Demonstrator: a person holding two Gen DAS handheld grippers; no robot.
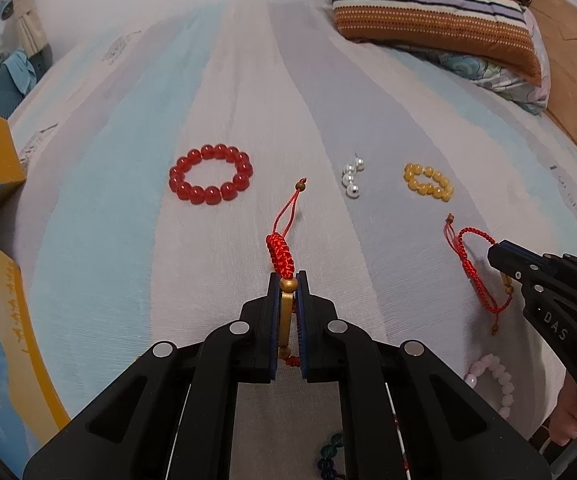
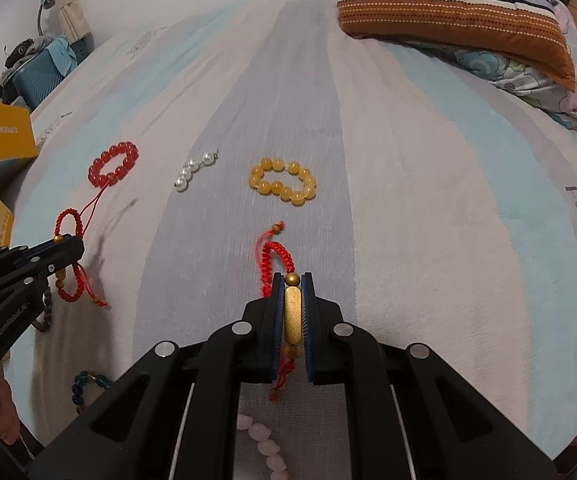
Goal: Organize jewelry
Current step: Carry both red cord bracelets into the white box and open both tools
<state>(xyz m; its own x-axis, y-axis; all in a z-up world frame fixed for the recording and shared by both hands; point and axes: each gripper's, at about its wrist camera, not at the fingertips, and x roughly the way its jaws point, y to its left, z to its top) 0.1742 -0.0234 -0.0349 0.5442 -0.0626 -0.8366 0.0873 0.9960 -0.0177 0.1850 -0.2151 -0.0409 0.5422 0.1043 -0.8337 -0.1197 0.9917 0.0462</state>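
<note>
1. L gripper (image 1: 288, 280) clamped tight on gold bar of red cord bracelet A (image 1: 280, 250), held just above striped bedsheet (image 1: 128, 200).
2. R gripper (image 2: 293, 280) likewise clamped on gold bar of red cord bracelet B (image 2: 266, 258).
3. On sheet beyond: red bead bracelet (image 1: 211, 174), pearl strand (image 1: 352, 178), yellow bead bracelet (image 2: 282, 182), well apart.

**Jewelry laid out across the bed**

On the bed (image 2: 408, 240), three bead pieces lie in a row: large-bead bracelet (image 2: 113, 164) left, pearl strand (image 2: 192, 171) middle, round-bead bracelet (image 2: 282, 183) right. Pillows (image 2: 456, 4) lie behind; boxes (image 2: 0, 136) stand left.
</note>
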